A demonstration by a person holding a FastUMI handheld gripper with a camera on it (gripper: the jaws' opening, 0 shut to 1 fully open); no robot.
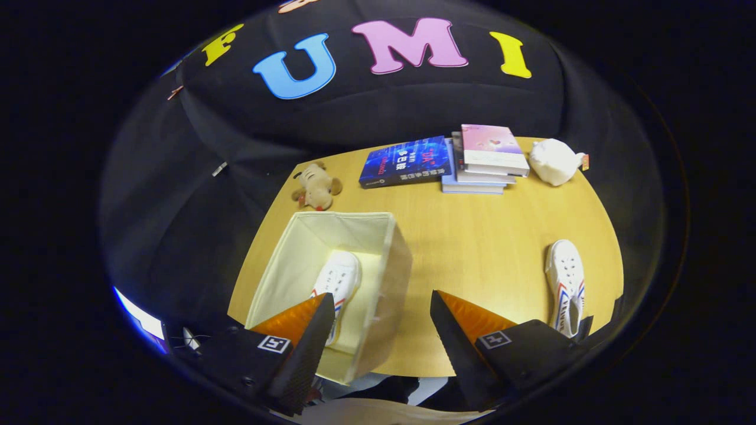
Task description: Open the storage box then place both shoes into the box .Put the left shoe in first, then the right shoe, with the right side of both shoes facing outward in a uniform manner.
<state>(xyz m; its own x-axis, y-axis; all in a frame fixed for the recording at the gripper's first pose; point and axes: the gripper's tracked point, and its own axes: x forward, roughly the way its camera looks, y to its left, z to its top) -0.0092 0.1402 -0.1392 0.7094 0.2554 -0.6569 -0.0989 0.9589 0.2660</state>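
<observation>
Already open: box (331,283), with 1 shoe (338,282) inside, partly hidden behind a finger. Tool (378,319) spread wide, holding nothing, raised above the box's near wall and bare counter (472,236). Second shoe (566,283) lying well apart, beyond the other finger. Likely risks: wrong side facing outward after a twisted grasp; box nudged while lowering.

On the table (472,248), one shoe (338,283) lies inside the storage box (387,283). The other shoe (566,283) lies at 3 o'clock from it; the books (449,159) at 12, beyond the spread gripper (381,321).
</observation>
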